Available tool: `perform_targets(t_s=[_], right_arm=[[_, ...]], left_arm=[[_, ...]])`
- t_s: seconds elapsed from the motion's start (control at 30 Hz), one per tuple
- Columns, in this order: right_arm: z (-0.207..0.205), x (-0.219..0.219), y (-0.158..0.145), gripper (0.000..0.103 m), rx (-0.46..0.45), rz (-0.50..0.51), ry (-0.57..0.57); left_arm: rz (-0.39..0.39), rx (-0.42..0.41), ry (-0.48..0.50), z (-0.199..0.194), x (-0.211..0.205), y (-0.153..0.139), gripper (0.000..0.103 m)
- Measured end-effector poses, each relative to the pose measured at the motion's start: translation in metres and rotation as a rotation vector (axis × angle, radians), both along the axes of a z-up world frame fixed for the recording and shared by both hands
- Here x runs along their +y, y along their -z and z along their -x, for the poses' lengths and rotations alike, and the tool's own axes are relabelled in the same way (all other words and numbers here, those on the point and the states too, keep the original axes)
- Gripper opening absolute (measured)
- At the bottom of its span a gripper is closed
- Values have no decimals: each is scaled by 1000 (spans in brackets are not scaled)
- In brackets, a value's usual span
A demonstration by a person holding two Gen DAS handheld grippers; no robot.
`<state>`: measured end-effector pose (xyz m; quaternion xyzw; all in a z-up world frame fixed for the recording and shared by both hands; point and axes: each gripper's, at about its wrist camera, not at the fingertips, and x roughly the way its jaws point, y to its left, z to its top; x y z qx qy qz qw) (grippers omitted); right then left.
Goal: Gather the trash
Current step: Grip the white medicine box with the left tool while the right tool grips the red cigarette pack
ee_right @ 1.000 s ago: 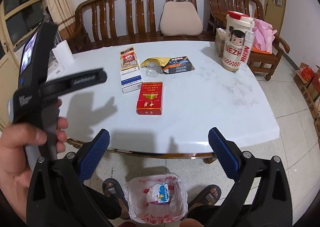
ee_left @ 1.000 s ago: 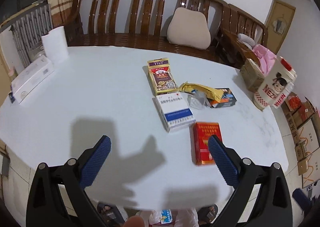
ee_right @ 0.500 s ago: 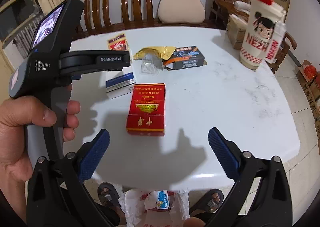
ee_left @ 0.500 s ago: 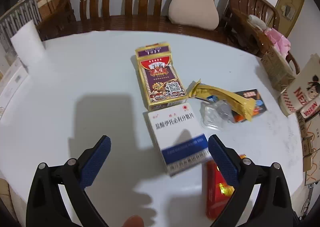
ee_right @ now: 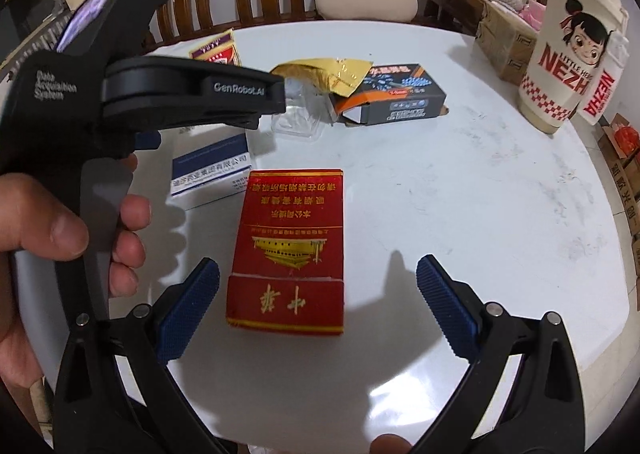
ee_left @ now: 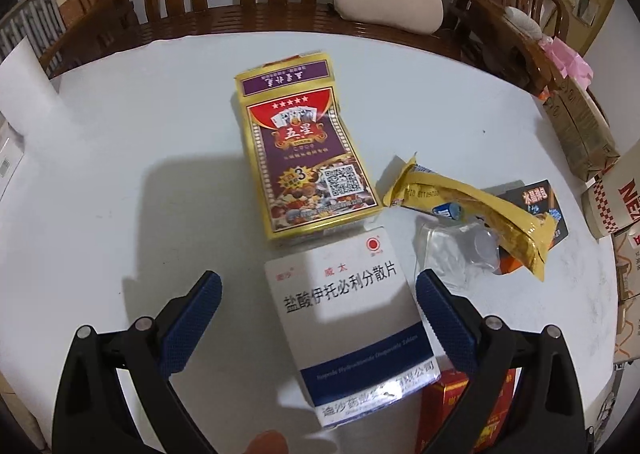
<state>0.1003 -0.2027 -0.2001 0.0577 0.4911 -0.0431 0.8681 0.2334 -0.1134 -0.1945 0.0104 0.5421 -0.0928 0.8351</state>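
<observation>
Left claw [ee_left: 316, 296] released over medicine box [ee_left: 348, 334] — right claw [ee_right: 318, 286] released, red pack [ee_right: 290, 250] between; red pack half-hidden in left view.

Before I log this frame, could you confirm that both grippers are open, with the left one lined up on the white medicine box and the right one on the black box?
Not quite: the right gripper is lined up on the red cigarette pack, as the right wrist view shows; the black box lies farther back. The left gripper is open over the white medicine box.
</observation>
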Motion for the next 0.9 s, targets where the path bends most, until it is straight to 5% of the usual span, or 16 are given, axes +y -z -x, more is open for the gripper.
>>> perform_targets(t_s=[0.3,0.47,0.57,0.63,0.9], right_arm=[[-9,2,14,96,15,33,15],[-8,0,15,87,-3,50,36],[-6,5,11,69,-9,53,19],[-6,8,9,55,-11,54,8],[-7,6,9,53,-18,58,-2]], left_arm=[[-64,-46,10,5,-3,7,93],[-65,-71,9,10,3,5,80],[-63,-82,2,11,7,1,62],[-58,-82,-2,11,9,0,60],[-47,-85,8,15,12,-1,59]])
